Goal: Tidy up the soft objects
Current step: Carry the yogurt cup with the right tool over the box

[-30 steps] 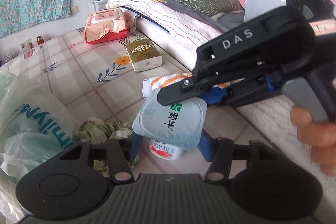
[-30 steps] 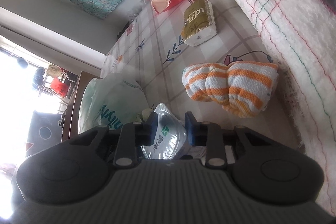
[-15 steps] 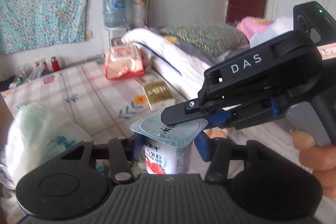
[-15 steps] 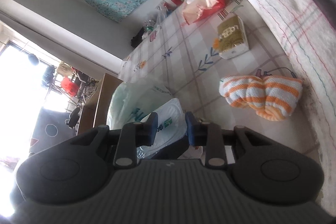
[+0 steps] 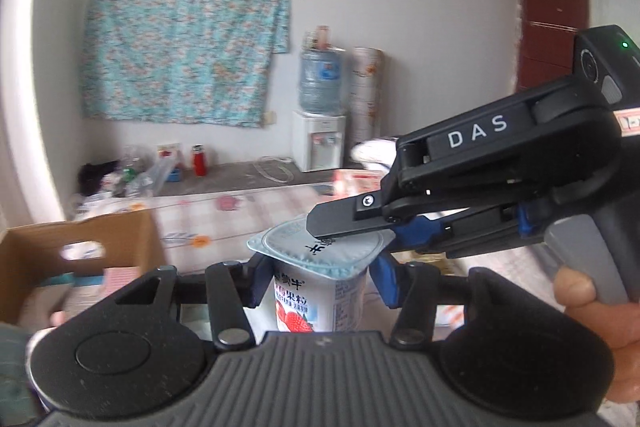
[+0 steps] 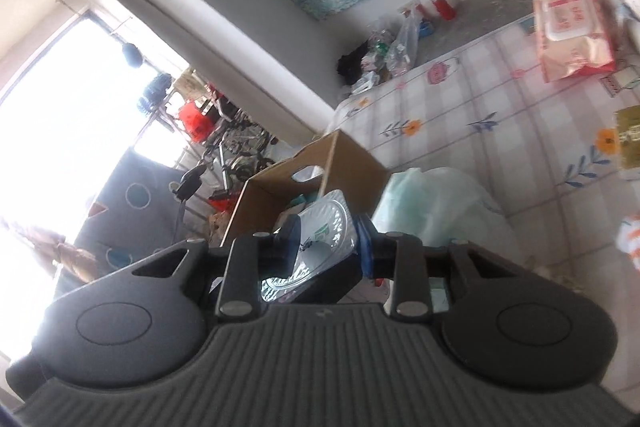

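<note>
White plastic yogurt cup (image 5: 320, 291), blue foil lid (image 5: 316, 247), strawberry label, upright between the blue pads of the left hand-held gripper (image 5: 316, 281). Jaws closed on the cup body below the rim, one pad each side. Cup is in the air, off the bed.

Right hand-held gripper (image 5: 384, 227) enters from 3 o'clock in the left view; its jaws are nearly closed, pinching the lid edge at the cup's 2 o'clock side. In the right view the foil (image 6: 324, 239) sits between its pads.

Cardboard box (image 5: 80, 251) lies at 9 o'clock of the cup, open top, some items inside. In the right view it is at 12 o'clock, just beyond the foil.

Judgement: step in hand is carrying the cup toward the box. Keep it upright, squeeze lightly since the wall is thin, move both grippers together so the lid does not peel. Lower well into the box before letting go.
</note>
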Action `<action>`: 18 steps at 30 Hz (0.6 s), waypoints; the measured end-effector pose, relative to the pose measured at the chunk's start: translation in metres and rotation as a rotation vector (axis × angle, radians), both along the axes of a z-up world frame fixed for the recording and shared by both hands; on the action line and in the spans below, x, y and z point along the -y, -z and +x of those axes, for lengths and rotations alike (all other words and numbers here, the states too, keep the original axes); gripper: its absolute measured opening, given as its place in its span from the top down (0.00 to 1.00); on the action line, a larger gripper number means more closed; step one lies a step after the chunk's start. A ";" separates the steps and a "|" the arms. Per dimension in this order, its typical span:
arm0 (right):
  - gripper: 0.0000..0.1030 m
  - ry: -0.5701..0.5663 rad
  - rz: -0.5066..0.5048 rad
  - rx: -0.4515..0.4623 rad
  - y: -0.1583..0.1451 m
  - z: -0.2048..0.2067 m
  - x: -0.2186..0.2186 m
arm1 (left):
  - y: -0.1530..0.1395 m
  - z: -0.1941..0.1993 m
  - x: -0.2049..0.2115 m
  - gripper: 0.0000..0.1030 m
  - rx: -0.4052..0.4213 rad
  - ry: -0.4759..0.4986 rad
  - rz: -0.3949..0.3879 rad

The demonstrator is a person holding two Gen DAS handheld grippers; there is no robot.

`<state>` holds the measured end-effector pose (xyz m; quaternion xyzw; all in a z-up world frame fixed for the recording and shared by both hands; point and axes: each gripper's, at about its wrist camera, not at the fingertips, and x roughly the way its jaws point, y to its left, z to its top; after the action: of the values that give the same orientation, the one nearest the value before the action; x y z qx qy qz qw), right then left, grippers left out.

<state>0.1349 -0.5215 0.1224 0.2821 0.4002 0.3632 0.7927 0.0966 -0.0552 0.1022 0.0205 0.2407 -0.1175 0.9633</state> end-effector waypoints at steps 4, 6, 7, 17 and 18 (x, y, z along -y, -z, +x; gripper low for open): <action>0.71 -0.143 0.008 -0.003 -0.008 0.001 -0.074 | -0.010 -0.010 -0.053 0.49 -0.028 -0.114 0.013; 0.70 -0.214 0.006 -0.017 -0.006 -0.001 -0.108 | -0.010 -0.014 -0.080 0.49 -0.067 -0.169 0.006; 0.70 -0.252 -0.002 -0.026 -0.004 -0.004 -0.127 | -0.009 -0.016 -0.092 0.49 -0.091 -0.192 -0.002; 0.68 -0.437 -0.214 -0.055 0.026 -0.038 -0.224 | 0.037 -0.005 -0.167 0.49 -0.358 -0.274 -0.171; 0.68 -0.439 -0.237 -0.047 0.027 -0.039 -0.224 | 0.041 -0.003 -0.170 0.49 -0.374 -0.263 -0.181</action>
<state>0.0959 -0.2978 0.0956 0.1019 0.5098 0.4706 0.7130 0.0935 0.1152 0.0616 -0.1195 0.4039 -0.0137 0.9069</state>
